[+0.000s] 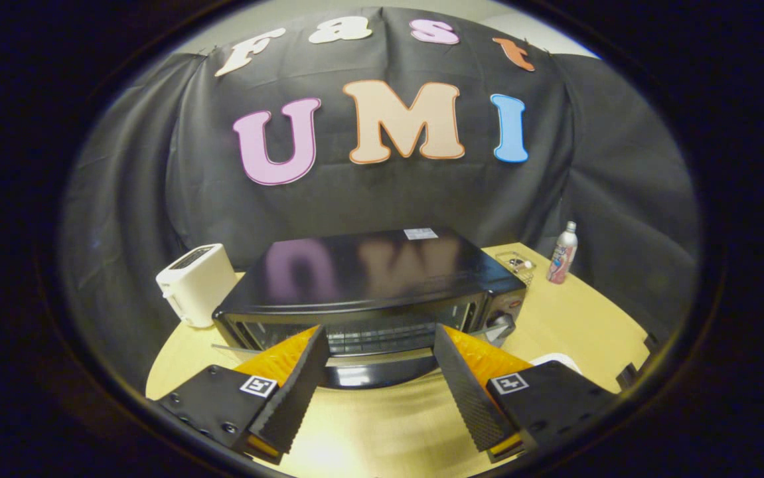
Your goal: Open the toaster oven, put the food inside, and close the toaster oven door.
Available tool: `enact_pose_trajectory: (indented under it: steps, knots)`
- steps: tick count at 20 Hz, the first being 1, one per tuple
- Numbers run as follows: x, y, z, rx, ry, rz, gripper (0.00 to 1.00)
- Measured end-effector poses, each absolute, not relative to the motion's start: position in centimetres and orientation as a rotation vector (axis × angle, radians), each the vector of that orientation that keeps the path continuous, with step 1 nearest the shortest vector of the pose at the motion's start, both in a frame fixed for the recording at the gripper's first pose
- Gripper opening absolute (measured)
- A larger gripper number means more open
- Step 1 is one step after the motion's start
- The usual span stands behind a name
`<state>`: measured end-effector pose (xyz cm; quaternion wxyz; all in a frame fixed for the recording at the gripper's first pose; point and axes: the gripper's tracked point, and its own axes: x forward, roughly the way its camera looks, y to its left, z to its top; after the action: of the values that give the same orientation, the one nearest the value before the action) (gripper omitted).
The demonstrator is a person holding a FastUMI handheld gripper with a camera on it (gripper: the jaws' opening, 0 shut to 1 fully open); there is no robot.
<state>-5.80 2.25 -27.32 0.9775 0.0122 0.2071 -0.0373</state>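
At the far left of the wooden table (567, 325) stands a white pop-up toaster (197, 284), touching or just beside the left end of the toaster oven (368, 282), parked out of the way against the booth's cloth wall. The toaster oven, black and glossy, sits square-on in the middle of the table with its front toward the camera, which suits a straight approach to the door (375, 372); the door looks folded down already, a dark slab lying flat ahead of the cavity, with the wire rack (375, 338) showing behind it, though the fingers hide its ends. The gripper (378, 342) hovers just before that opening, its two fingers spread wide apart with nothing between them but the lowered door and rack beyond, so it holds no food; I judge the opening step done and the loading still to come. A small pale sticker (420, 234) lies on the oven's top near the back, its print too small to read. At the oven's right front sit its control knobs (504, 322). Just right of the right finger a white rounded thing (557, 360) peeks out, perhaps a plate for the food; I cannot tell. Further right and back lie a small clear tray (518, 264) and an upright bottle (562, 254) with a pink label, unreadable.
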Motion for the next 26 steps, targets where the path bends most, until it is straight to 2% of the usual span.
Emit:
enact_pose_trajectory:
  steps: [12, 26]
  knots:
    - [-13.1, 1.3, -32.1, -0.044, 0.588, -0.088, 1.0]
    - [-14.7, -0.6, -41.7, -0.097, 0.839, -0.101, 0.99]
